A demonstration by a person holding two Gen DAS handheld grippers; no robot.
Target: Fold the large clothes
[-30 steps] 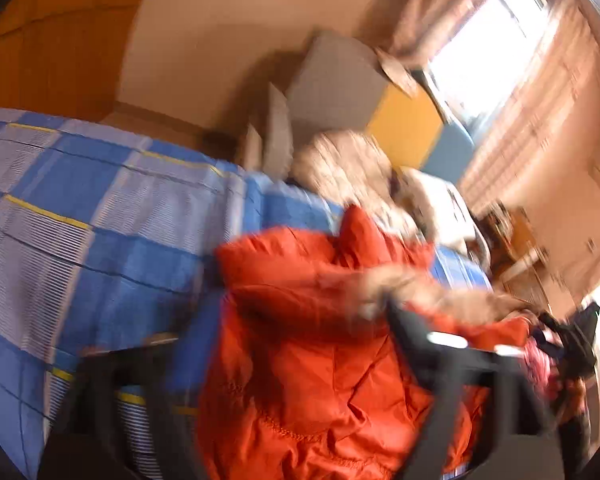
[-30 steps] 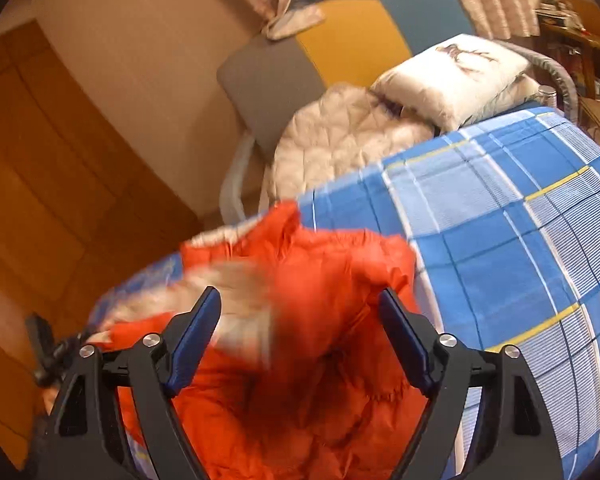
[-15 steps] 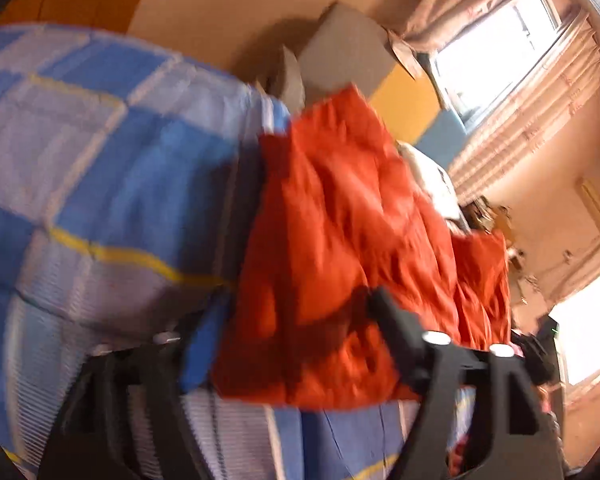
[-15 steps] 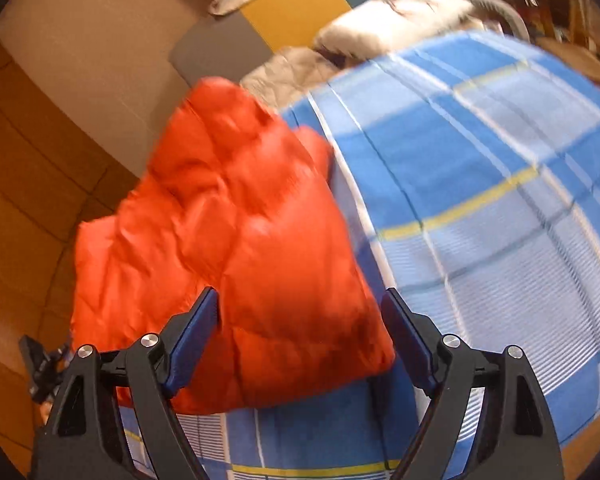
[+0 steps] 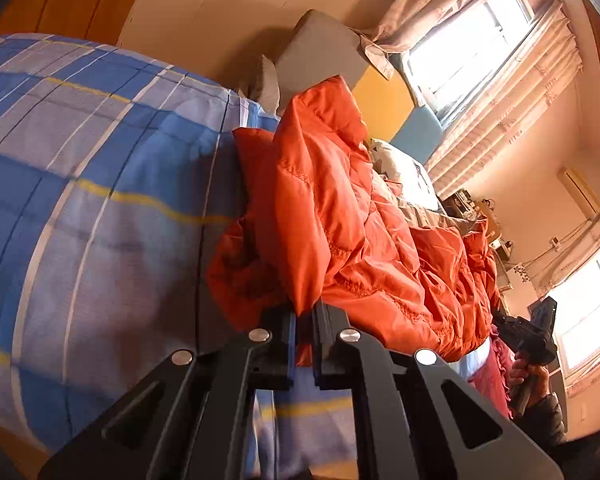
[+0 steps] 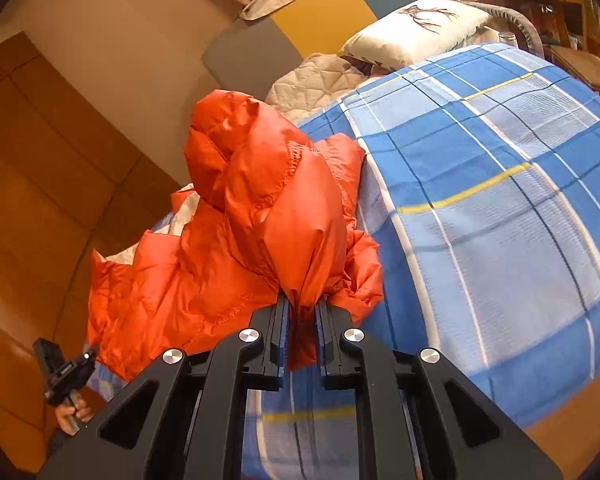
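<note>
An orange puffy jacket (image 5: 340,220) lies bunched on the blue checked bed cover (image 5: 80,160). In the left wrist view my left gripper (image 5: 304,312) is shut on a fold at the jacket's near edge. In the right wrist view the jacket (image 6: 260,200) rises in a peak. My right gripper (image 6: 302,308) pinches another fold of its near edge, and its jaws are still closing with the fabric pressed between the pads. Each view shows the other gripper small and far off at the jacket's opposite side, the right gripper (image 5: 528,336) and the left gripper (image 6: 64,372), each held in a hand.
A white pillow (image 6: 416,26) and a beige quilt (image 6: 316,80) lie at the head of the bed against grey, yellow and blue wall panels (image 6: 320,12). Curtained windows (image 5: 480,48) are bright. The blue checked cover (image 6: 500,200) spreads wide to the right of the jacket.
Both grippers came down to the jacket's near edge and went from wide open to shut on folds of it. The jacket now stands bunched up between them.
</note>
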